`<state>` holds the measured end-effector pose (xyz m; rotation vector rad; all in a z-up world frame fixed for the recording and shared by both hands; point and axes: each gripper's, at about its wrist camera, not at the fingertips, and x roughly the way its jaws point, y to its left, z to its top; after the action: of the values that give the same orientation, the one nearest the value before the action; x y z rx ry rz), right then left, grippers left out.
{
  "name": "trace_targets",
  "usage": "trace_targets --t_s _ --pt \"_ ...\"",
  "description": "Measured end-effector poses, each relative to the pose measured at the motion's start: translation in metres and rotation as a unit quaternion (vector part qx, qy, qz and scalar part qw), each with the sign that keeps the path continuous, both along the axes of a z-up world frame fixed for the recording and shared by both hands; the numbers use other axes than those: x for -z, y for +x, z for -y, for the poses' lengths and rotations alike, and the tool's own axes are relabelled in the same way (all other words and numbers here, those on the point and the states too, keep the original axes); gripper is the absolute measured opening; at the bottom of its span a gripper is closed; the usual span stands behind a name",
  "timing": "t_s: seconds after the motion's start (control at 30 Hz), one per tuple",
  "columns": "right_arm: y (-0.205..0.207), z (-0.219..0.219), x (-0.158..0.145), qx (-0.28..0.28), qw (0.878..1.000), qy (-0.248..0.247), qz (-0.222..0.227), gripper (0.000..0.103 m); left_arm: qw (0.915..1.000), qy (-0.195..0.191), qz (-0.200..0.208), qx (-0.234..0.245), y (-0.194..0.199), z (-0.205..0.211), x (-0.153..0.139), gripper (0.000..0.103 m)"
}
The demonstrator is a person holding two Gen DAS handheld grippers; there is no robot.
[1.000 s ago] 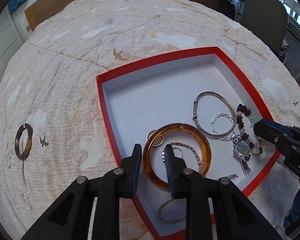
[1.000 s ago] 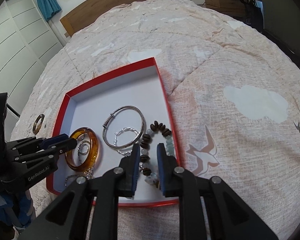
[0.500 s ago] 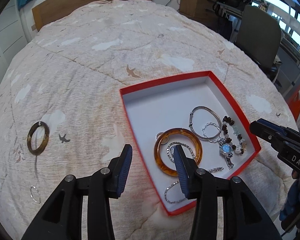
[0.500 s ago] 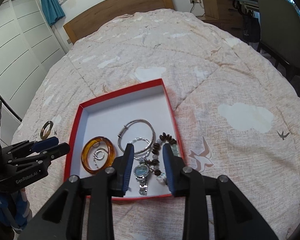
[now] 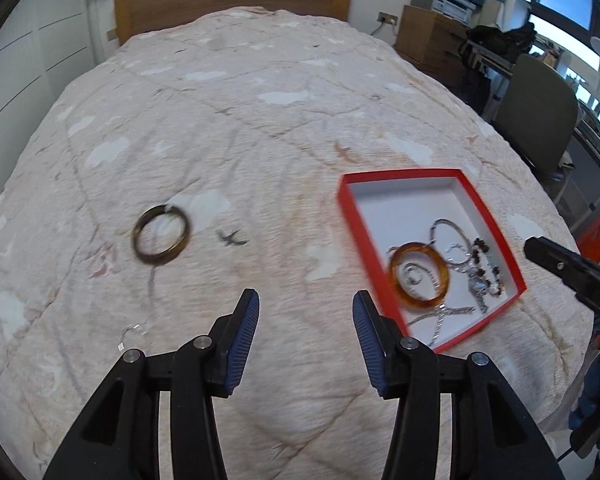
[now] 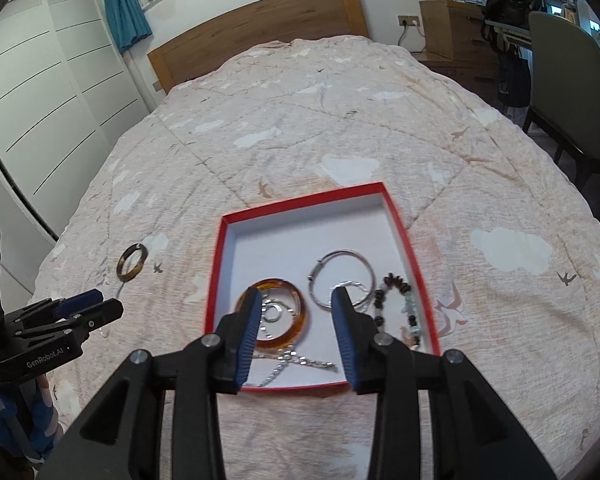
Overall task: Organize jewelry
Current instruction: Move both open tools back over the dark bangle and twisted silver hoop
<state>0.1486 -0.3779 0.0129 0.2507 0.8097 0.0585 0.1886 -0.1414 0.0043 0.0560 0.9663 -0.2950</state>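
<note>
A red box (image 5: pixel 404 174) (image 6: pixel 300 199) lies on the bed and holds an amber bangle (image 5: pixel 418 276) (image 6: pixel 274 314), a silver bangle (image 6: pixel 340 276), a bead bracelet (image 6: pixel 400 304), chains and a watch. A dark brown bangle (image 5: pixel 161 235) (image 6: pixel 131 267) lies on the quilt left of the box. A small clear ring (image 5: pixel 130 334) lies nearer to me. My left gripper (image 5: pixel 305 320) is open and empty above the quilt, between the dark bangle and the box. My right gripper (image 6: pixel 297 314) is open and empty above the box's near part.
The quilt (image 6: pixel 340 120) has cloud and bird prints. A wooden headboard (image 6: pixel 260 20) is at the far end. A grey chair (image 6: pixel 568 92) and a desk stand to the right, white wardrobe doors (image 6: pixel 40 100) to the left.
Both grippers have risen and drawn back from the box and opened wider. The left view has swung left, so the dark bangle now sits nearer the middle.
</note>
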Motion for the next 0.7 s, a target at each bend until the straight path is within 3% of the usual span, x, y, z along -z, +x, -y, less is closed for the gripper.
trace_targets --t_s 0.4,0.7 --pt "0.015 -0.071 -0.006 -0.060 0.998 0.004 0.005 0.035 0.9943 0.007 -0.011 -0.106 -0.011 -0.127 0.014 0.045" --pt "0.045 -0.103 0.009 -0.094 0.996 0.001 -0.008 0.035 0.9882 0.008 -0.047 -0.145 0.007 -0.175 0.052 0.035"
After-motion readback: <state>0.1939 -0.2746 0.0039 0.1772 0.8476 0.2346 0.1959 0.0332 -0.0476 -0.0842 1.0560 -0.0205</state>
